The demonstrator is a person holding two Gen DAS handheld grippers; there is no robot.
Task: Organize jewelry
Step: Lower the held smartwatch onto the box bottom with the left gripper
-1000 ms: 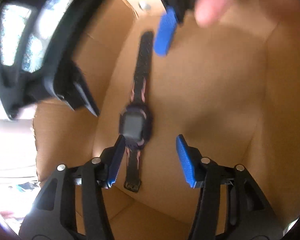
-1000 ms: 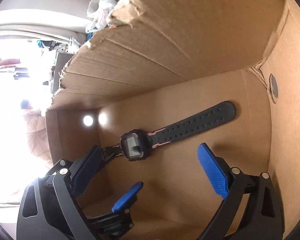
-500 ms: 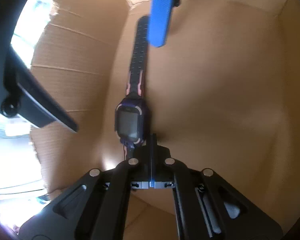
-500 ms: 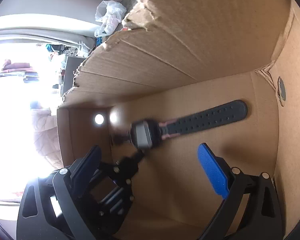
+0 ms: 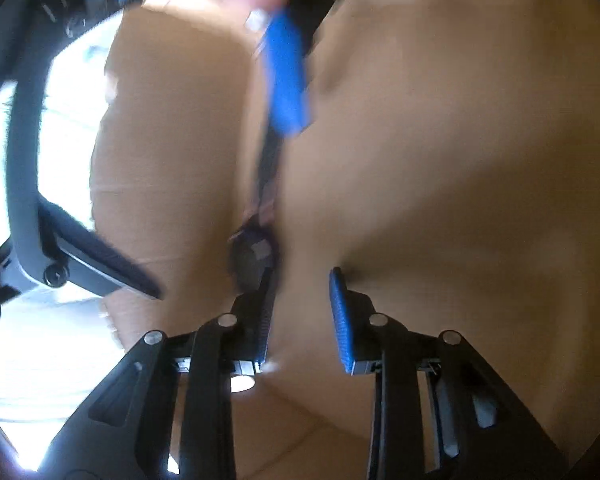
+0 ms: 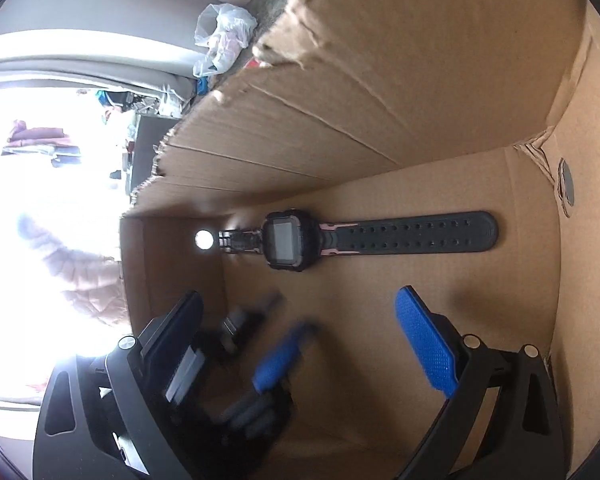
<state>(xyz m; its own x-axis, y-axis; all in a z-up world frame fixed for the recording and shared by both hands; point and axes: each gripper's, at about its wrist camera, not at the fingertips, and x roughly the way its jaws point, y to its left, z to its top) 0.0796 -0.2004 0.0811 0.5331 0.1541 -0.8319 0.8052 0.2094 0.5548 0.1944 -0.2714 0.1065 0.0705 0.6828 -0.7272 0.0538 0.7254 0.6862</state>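
A black and pink smartwatch [image 6: 288,240] lies flat on the floor of a cardboard box [image 6: 400,92], strap stretched to the right. In the blurred left wrist view the watch [image 5: 252,256] sits just beyond my left gripper [image 5: 300,312], which is open and empty, its left finger close to the watch. My right gripper [image 6: 296,328] is open and empty, above the box floor short of the watch. The left gripper's fingers [image 6: 280,360] show blurred between the right gripper's jaws. A right gripper finger [image 5: 286,80] hangs over the strap in the left wrist view.
Torn box walls [image 6: 228,128] rise around both grippers. A round hole [image 6: 566,188] is in the right wall and a bright hole [image 6: 204,239] in the end wall. Outside the box are a plastic bag [image 6: 220,36] and clutter.
My left gripper was shut on the watch's short strap half a second ago; now it has opened and let go. The watch has shifted and lies flat. The right gripper stayed open.
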